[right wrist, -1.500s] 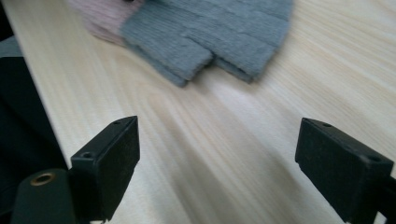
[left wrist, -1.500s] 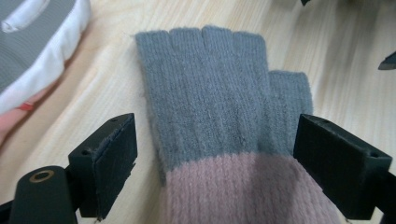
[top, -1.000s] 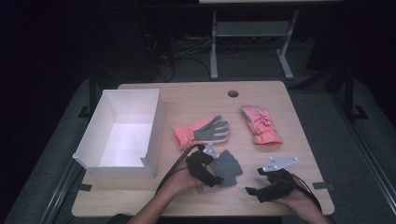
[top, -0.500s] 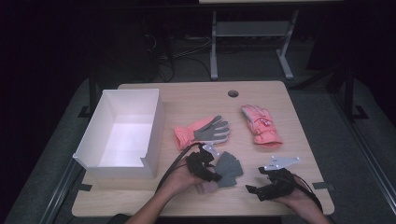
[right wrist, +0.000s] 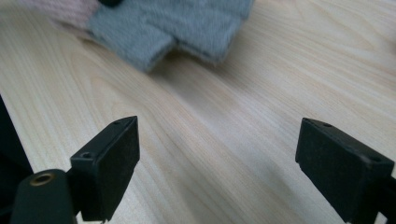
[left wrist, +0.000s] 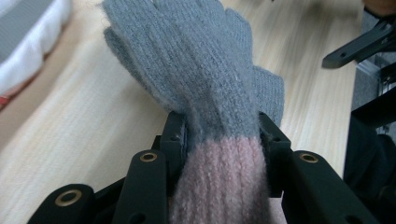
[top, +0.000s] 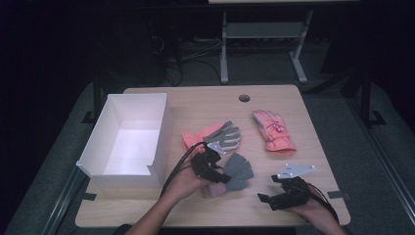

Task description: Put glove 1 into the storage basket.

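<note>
Left gripper view shows the left hand-held gripper point(left wrist: 219, 135), just closed, clamping the grey-and-pink knitted glove point(left wrist: 205, 79); beside that glove, the right hand-held gripper point(right wrist: 217, 158) gapes wide, empty.

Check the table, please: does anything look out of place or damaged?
Nothing stands out. The grey knit glove looks whole in the left tool, the two pink gloves lie flat, and the white box stands square.

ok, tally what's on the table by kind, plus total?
Knit gloves: 1, grey with pink cuff, held in the left gripper
Ski gloves: 2, one palm up, one pink
White boxes: 1
Total: 4
</note>
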A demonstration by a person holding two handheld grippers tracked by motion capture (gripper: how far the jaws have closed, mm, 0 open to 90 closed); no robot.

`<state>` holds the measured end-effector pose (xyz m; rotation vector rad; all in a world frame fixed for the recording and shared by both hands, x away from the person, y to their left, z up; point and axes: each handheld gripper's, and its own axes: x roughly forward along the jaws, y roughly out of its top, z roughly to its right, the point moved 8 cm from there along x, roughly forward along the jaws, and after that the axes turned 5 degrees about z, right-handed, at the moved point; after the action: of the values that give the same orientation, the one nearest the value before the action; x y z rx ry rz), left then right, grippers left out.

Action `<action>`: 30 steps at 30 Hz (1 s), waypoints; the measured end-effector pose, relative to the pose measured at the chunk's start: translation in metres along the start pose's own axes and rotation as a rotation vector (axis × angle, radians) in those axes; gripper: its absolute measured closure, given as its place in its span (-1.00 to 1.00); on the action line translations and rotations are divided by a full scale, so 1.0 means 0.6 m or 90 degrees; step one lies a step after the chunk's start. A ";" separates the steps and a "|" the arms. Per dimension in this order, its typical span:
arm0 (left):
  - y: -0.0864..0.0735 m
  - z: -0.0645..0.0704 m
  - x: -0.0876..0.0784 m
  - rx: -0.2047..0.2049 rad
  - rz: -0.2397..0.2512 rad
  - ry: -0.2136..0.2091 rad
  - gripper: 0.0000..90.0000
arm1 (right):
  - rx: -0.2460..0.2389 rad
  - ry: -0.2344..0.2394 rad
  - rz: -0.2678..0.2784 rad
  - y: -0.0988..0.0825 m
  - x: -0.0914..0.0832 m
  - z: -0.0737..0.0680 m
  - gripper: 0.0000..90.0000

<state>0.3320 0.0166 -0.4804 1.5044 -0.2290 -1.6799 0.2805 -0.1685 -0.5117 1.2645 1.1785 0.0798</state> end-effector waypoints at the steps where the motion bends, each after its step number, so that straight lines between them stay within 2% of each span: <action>1: 0.002 -0.001 -0.003 -0.002 0.001 0.002 0.38 | 0.000 -0.001 0.000 -0.001 0.000 0.001 -0.70; 7: 0.016 -0.005 -0.031 -0.013 0.019 0.018 0.38 | 0.003 -0.005 0.005 -0.001 -0.003 0.003 -0.71; 15: 0.038 -0.011 -0.082 -0.026 0.039 0.027 0.38 | 0.003 -0.006 0.008 0.000 0.001 0.002 -0.70; 21: 0.056 -0.018 -0.125 -0.022 0.054 0.054 0.38 | 0.004 -0.008 0.010 0.000 -0.002 0.003 -0.70; 27: 0.072 -0.031 -0.176 -0.025 0.070 0.082 0.38 | 0.012 -0.008 0.012 0.001 0.000 0.003 -0.70; 30: 0.079 -0.040 -0.204 -0.032 0.088 0.097 0.38 | 0.011 -0.007 0.012 0.000 0.001 0.003 -0.71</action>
<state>0.3649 0.0794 -0.3671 1.5359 -0.2023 -1.4455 0.2819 -0.1693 -0.5122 1.2892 1.1610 0.0767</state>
